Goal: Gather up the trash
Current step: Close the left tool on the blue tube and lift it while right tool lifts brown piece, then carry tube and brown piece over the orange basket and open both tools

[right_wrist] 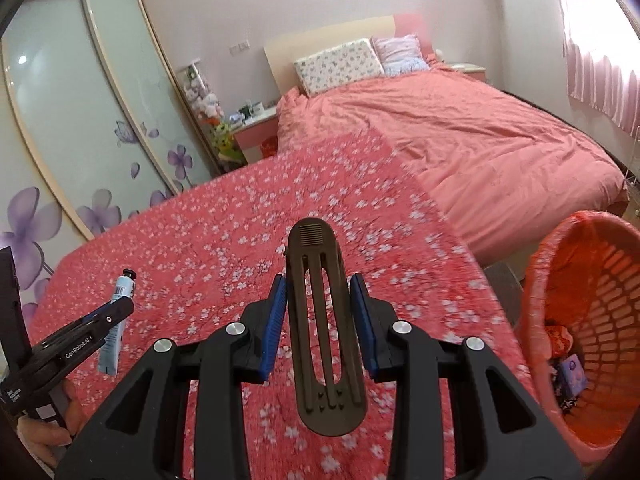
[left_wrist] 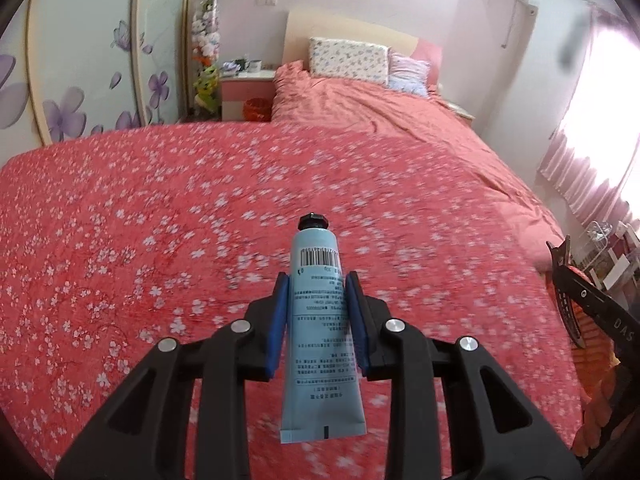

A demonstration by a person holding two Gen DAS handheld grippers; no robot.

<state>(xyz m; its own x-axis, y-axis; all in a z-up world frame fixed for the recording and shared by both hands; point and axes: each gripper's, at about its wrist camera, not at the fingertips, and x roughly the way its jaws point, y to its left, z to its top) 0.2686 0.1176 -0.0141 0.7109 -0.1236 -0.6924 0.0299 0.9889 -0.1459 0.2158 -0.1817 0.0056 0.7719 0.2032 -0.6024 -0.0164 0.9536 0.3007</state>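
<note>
Trash first: a light-blue tube (left_wrist: 318, 320) with a black cap and a barcode is clamped between the blue pads of the left hand-held gripper (left_wrist: 318, 292), cap pointing away, up off the bed (left_wrist: 160, 220) with its red floral bedspread. The right hand-held gripper (right_wrist: 320, 300) is squeezed onto a dark brown hair clip (right_wrist: 324, 340), long and slotted, rounded at both ends, also off the bedspread. Just to the right of that sits a pink plastic wastebasket (right_wrist: 580, 320) with a lattice wall, tipped toward the camera. A few bits lie in the bottom of it, something red and something purple-ish, too blurry to name. From the right wrist view you can also see the left one holding the tube out over the bed, and a bit of the person's hand (right_wrist: 48, 432) on its grip.
</note>
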